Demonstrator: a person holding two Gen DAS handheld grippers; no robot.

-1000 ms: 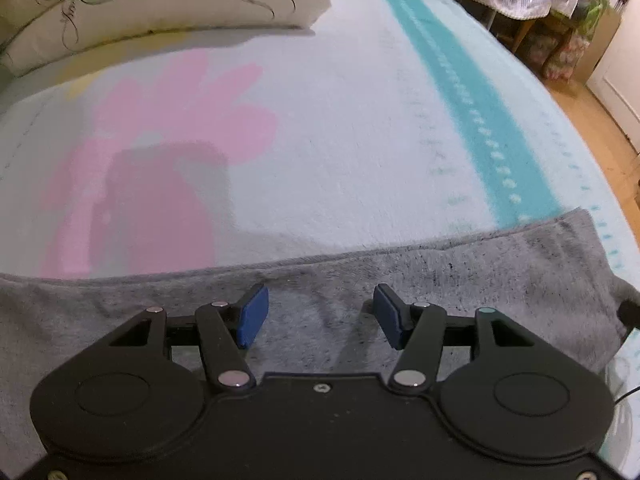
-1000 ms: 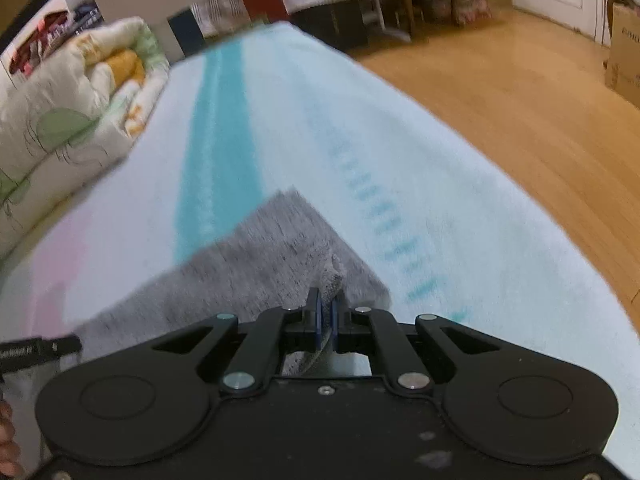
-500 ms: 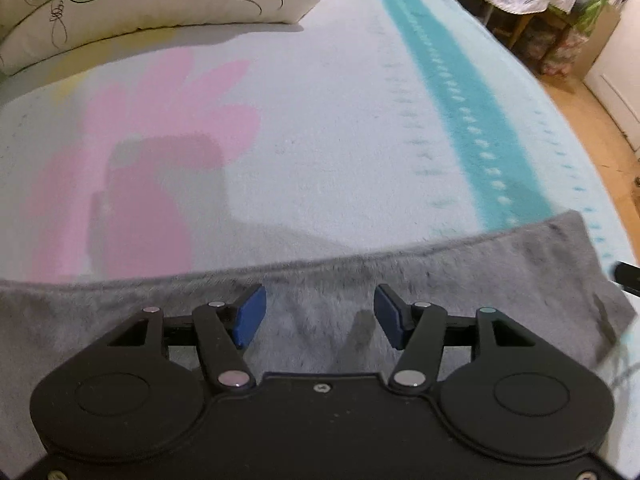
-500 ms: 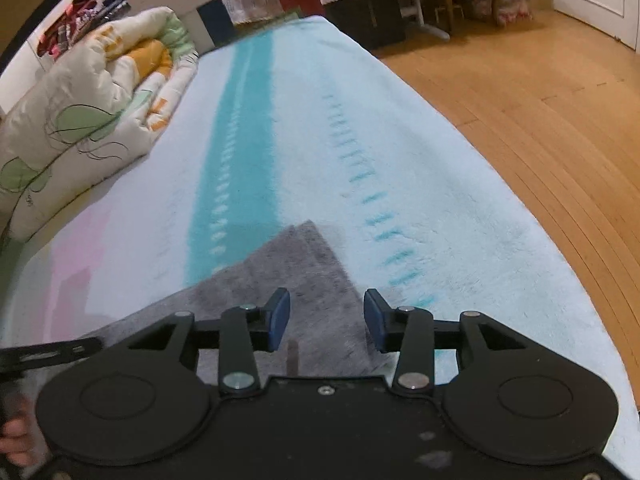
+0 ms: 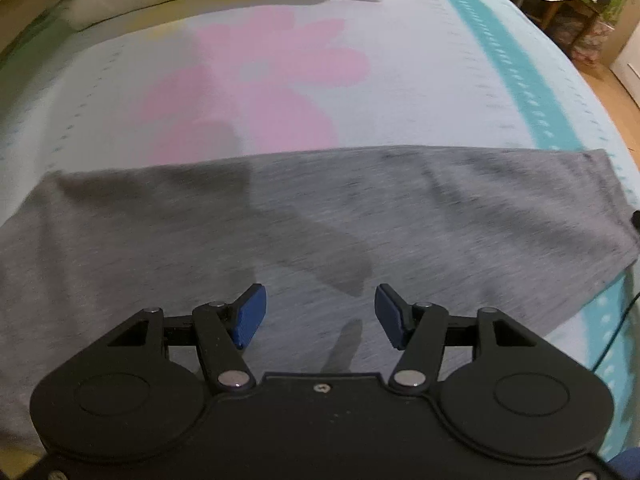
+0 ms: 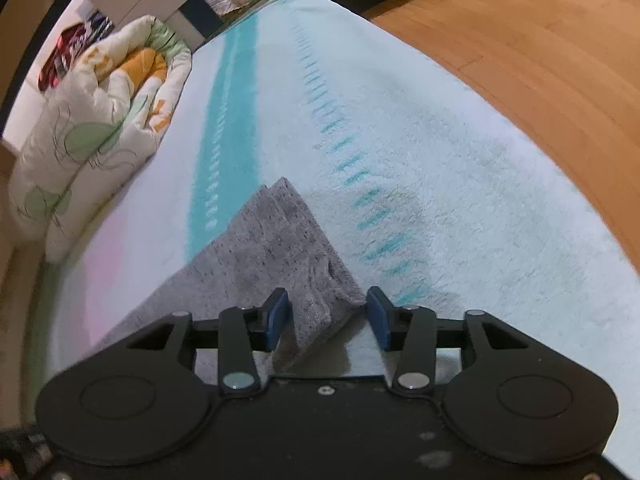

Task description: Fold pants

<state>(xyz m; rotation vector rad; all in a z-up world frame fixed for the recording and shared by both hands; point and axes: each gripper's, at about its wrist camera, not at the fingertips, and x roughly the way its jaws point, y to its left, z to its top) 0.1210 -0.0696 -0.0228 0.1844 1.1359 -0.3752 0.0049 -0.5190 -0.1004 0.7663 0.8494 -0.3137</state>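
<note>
The grey knit pants lie flat on the bed; left claw gapes wide above them, right claw is opening around their corner.

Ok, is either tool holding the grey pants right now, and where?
Nothing is held. The left tool hangs open above the grey knit pants; the right tool is opening, the pants' corner between its pads, unpressed.

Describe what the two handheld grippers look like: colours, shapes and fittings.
Both the left gripper and right gripper are matt black, with two rounded lobes at the base, angular linkage arms joined by silver round pins, and blue pads on the fingertips. No markings are legible.
</note>
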